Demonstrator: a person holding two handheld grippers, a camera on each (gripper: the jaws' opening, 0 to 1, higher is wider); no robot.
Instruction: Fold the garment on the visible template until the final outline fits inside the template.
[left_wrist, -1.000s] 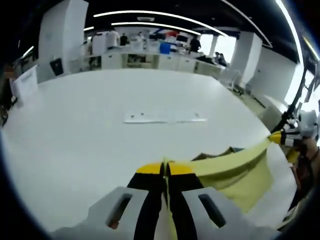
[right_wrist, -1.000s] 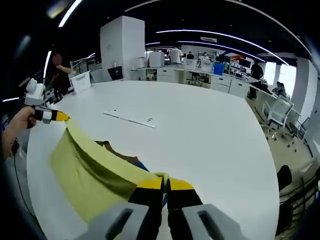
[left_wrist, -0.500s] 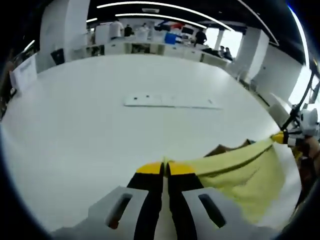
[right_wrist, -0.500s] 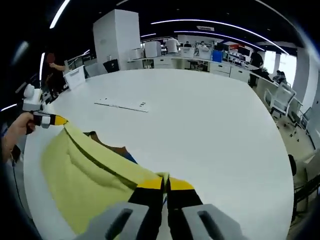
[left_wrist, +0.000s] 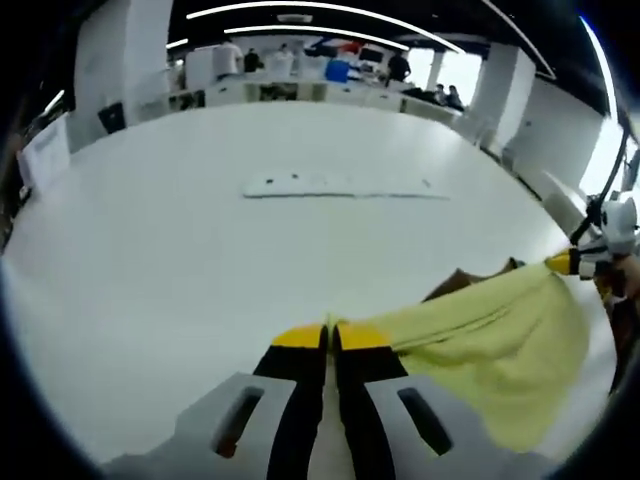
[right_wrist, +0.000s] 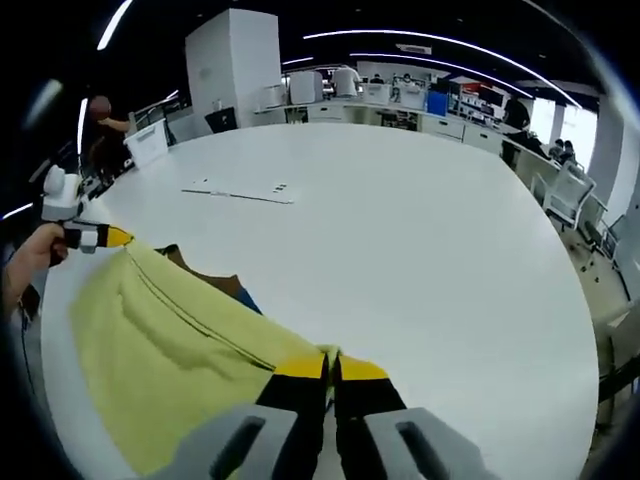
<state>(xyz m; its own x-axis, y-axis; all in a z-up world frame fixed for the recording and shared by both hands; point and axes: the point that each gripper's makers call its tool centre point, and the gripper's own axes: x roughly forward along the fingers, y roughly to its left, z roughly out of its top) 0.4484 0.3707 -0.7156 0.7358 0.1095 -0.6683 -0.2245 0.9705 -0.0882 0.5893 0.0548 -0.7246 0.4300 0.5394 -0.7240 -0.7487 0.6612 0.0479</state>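
In the left gripper view, my left gripper (left_wrist: 329, 336) rises from the bottom with its yellow-tipped jaws pressed together, pinching one corner of the yellow garment (left_wrist: 495, 345); the cloth stretches from my jaws out to the right, where my right gripper (left_wrist: 566, 263) holds the far corner, its jaw tips too small here to judge; the garment hangs between the two over the white table (left_wrist: 200, 260); a brown and blue piece of fabric (left_wrist: 465, 283) peeks out behind the top edge of the cloth; farther across the table lies a long white strip (left_wrist: 345, 186), well apart from the garment.

In the right gripper view, my right gripper (right_wrist: 331, 366) has its jaws closed tight on the near corner of the yellow garment (right_wrist: 160, 345); the cloth runs off to the left up to my left gripper (right_wrist: 112, 237), held by a hand (right_wrist: 28, 262); the brown and blue fabric (right_wrist: 215, 283) shows just past the upper hem; the white strip (right_wrist: 238, 191) lies beyond on the table (right_wrist: 430, 230), apart from the cloth.
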